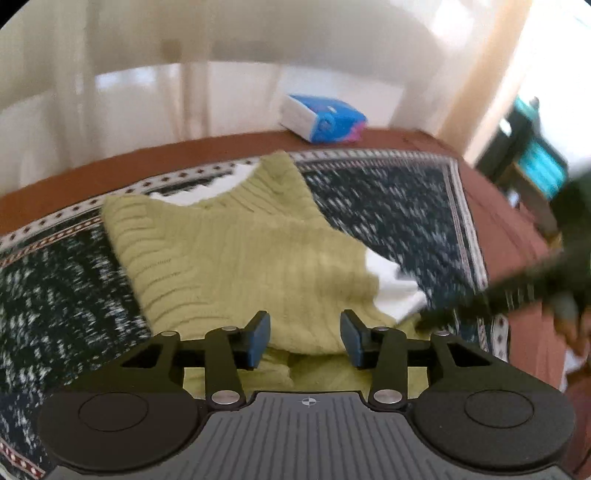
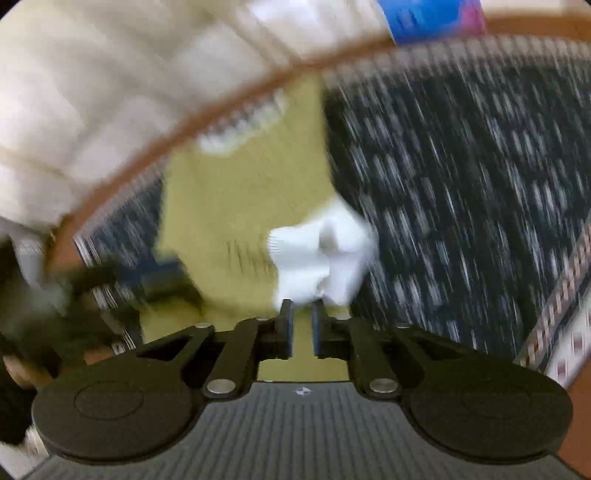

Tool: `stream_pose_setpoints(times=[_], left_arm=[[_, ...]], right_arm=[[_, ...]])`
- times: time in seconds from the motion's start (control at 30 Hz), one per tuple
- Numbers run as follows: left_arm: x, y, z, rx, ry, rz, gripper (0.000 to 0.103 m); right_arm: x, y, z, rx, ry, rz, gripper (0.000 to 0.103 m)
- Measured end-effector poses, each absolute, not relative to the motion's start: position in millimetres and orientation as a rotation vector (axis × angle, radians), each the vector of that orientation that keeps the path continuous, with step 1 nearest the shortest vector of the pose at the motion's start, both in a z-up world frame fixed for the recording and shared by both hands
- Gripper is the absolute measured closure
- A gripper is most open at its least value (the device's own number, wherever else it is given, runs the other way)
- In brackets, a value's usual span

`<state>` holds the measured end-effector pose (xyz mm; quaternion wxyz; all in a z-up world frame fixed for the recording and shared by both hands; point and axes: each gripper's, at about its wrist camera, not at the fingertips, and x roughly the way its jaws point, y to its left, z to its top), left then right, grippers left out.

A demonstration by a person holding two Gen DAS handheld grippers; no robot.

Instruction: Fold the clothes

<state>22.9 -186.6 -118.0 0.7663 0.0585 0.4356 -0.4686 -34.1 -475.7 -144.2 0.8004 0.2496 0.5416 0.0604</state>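
A light green knitted sweater (image 1: 236,254) with white parts lies spread on a dark patterned cloth (image 1: 391,195). My left gripper (image 1: 304,339) hangs over its near hem, jaws open, the blue pads (image 1: 258,338) clear of the knit. My right gripper (image 2: 302,317) has its jaws nearly together on a bunched white piece (image 2: 321,258) of the sweater (image 2: 229,206), which stays sharp while the background blurs. In the left wrist view the right gripper (image 1: 428,319) is a dark blur at the sweater's white right edge (image 1: 391,288). The left gripper (image 2: 110,284) shows blurred at the left.
The patterned cloth (image 2: 461,192) covers a brown table (image 1: 509,236). A blue and white tissue pack (image 1: 325,118) sits at the far edge, also at the top of the right wrist view (image 2: 436,14). Pale curtains (image 1: 147,92) hang behind; furniture stands beyond the right edge.
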Motion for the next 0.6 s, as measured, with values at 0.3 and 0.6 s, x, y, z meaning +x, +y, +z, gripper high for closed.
stream_pose_setpoints(times=[0.3,0.6], left_arm=[[97,-152,-137,-0.186,0.998,-0.568,0.042],[121,-186,-139,-0.058,0.967,-0.557,0.042]], right_arm=[[-3,-486,-103,0.364,0.985,0.118,0.051],[80,-447,-124,0.19,0.987,0.277,0.051]])
